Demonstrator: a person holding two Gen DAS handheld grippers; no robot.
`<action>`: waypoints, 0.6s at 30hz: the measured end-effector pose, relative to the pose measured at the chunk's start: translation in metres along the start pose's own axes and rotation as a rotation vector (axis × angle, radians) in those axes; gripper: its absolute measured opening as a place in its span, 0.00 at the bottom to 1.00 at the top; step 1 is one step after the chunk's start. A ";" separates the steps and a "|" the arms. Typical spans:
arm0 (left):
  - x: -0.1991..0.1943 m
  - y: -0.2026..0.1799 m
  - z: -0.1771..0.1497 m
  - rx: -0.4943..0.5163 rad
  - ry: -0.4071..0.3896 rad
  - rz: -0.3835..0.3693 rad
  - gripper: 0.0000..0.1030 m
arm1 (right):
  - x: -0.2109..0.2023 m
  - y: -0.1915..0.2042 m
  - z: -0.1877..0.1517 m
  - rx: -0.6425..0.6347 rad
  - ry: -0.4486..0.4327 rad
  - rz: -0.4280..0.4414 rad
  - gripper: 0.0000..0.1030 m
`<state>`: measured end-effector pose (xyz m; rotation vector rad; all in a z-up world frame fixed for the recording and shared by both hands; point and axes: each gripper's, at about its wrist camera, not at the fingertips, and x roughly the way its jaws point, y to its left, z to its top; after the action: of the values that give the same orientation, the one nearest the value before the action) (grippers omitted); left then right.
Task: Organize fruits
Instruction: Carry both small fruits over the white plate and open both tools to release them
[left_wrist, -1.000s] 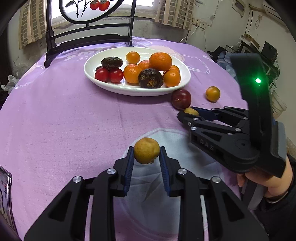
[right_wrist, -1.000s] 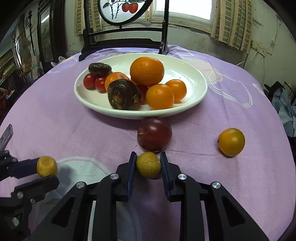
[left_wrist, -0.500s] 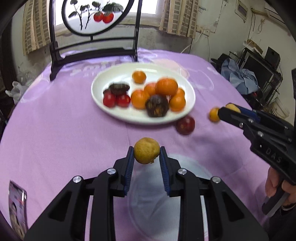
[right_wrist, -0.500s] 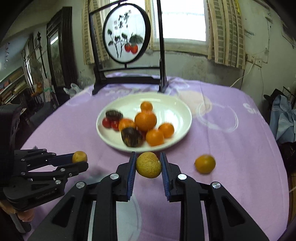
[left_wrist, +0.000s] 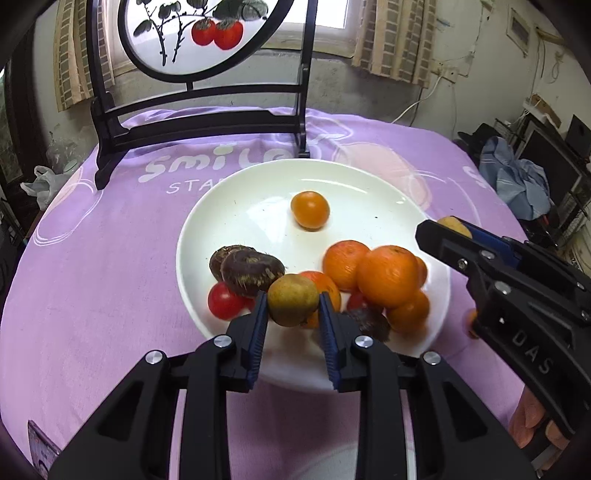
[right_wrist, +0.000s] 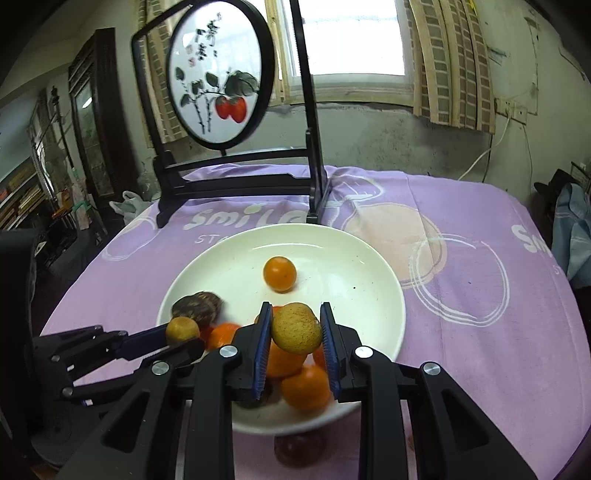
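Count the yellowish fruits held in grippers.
2. One yellow-brown fruit is clamped in the left gripper; another speckled yellow fruit is in the right gripper, both over the plate.

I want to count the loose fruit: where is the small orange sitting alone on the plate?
In the left wrist view the small orange sits alone at the back of the white plate, apart from the fruit pile nearer the tools.
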<state>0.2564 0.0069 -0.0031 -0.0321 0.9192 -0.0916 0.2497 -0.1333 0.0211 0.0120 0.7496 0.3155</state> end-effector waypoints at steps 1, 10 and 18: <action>0.004 0.001 0.002 -0.001 0.001 0.003 0.26 | 0.006 -0.002 0.001 0.008 0.005 -0.001 0.25; 0.020 -0.004 0.011 -0.016 -0.024 0.053 0.59 | 0.040 -0.018 0.001 0.113 0.061 0.015 0.52; -0.004 -0.008 0.004 -0.012 -0.069 0.056 0.70 | 0.010 -0.022 -0.008 0.096 0.031 0.022 0.52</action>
<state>0.2567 -0.0011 0.0032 -0.0211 0.8509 -0.0327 0.2572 -0.1528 0.0060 0.1061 0.7953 0.3007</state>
